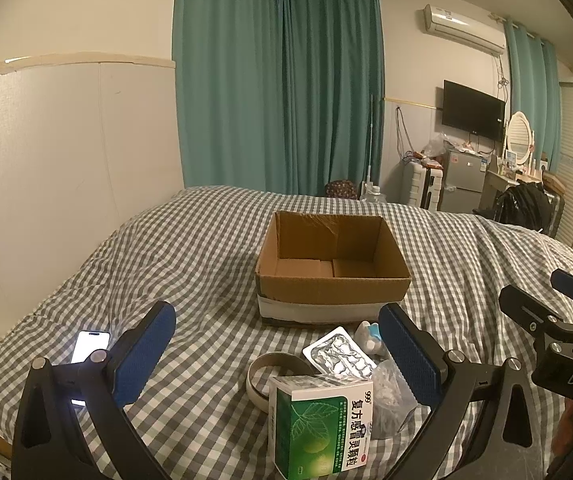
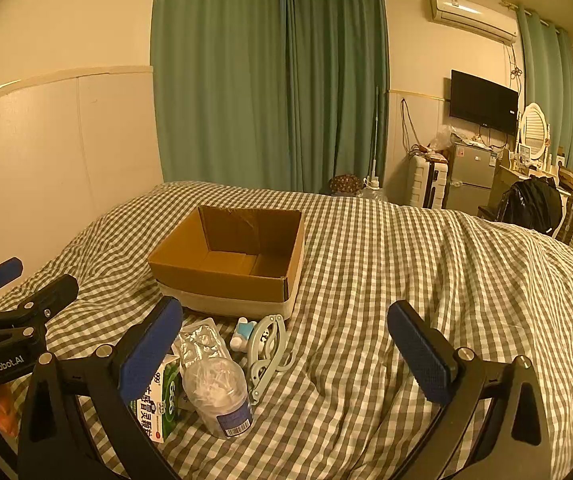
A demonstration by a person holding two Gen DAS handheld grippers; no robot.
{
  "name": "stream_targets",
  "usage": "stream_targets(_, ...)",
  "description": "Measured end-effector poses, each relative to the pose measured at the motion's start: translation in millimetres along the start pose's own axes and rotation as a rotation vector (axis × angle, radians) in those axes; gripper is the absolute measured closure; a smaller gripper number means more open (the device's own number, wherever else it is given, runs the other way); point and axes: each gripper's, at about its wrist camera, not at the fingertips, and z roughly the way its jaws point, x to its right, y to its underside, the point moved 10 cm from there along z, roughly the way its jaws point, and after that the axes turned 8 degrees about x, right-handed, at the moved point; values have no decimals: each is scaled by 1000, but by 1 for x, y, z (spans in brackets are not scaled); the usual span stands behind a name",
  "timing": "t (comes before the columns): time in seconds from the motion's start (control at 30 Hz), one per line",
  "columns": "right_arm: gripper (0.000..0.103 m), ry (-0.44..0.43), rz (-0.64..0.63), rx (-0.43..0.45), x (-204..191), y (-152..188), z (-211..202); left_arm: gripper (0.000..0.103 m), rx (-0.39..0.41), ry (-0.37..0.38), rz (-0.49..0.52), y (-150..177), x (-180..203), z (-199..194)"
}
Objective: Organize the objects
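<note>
- Nearest the left gripper (image 1: 276, 354), just below and between its wide-spread blue pads, stands a green-and-white medicine box (image 1: 320, 424); both jaws are released and grasp nothing.
- Beyond that box, inside the jaw span, lie a grey tape ring (image 1: 274, 372) and a silver blister pack (image 1: 340, 354); a small white-and-blue bottle (image 1: 368, 336) sits by the right pad, which partly hides it.
- Ahead of the left gripper, past this cluster, an open cardboard box (image 1: 332, 288) rests on the checked bedspread (image 1: 166, 248).
- Only the left view shows a lit phone (image 1: 89, 346), behind the left pad and partly blocked by it.
- Right gripper (image 2: 286, 354) also hangs slack, jaws apart, over bare bedspread.
- Only the right view shows a pale folding hanger (image 2: 266, 350) and, clearly, a clear jar of cotton swabs (image 2: 220, 396) lying on its side near the left pad; in the left view that jar is mostly screened.
- Each view catches the other gripper at its edge.
- Teal curtains (image 2: 270, 80) and a wall television (image 2: 484, 102) stand far ahead.
</note>
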Motion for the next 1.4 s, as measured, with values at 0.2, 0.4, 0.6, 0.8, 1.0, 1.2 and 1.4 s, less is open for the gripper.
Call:
stream_targets(0.2,0,0,2,3,0,-2,-2,0,2,0,1,0,2,-1)
stream_targets(0.4,0,-5,3,7,0,-5,-5,0,5,5,6,0,4,-2)
stream_targets(0.6,0,-5,3,16,-1,-8,-8,0,6,10,10,-1,4,-2)
stream_targets(0.8,0,0,0,18,0,-9,-8,0,7,10,12,-1,4,-2)
stream_targets(1.0,0,10,-5,18,2,-10,-8,0,0,7,25,2,5,-3)
stream_targets(1.2,0,24,-7,8,6,-8,-10,0,-48,5,45,18,7,0)
stream_targets(1.4,0,54,1,-41,20,12,-1,0,-170,34,36,59,12,11)
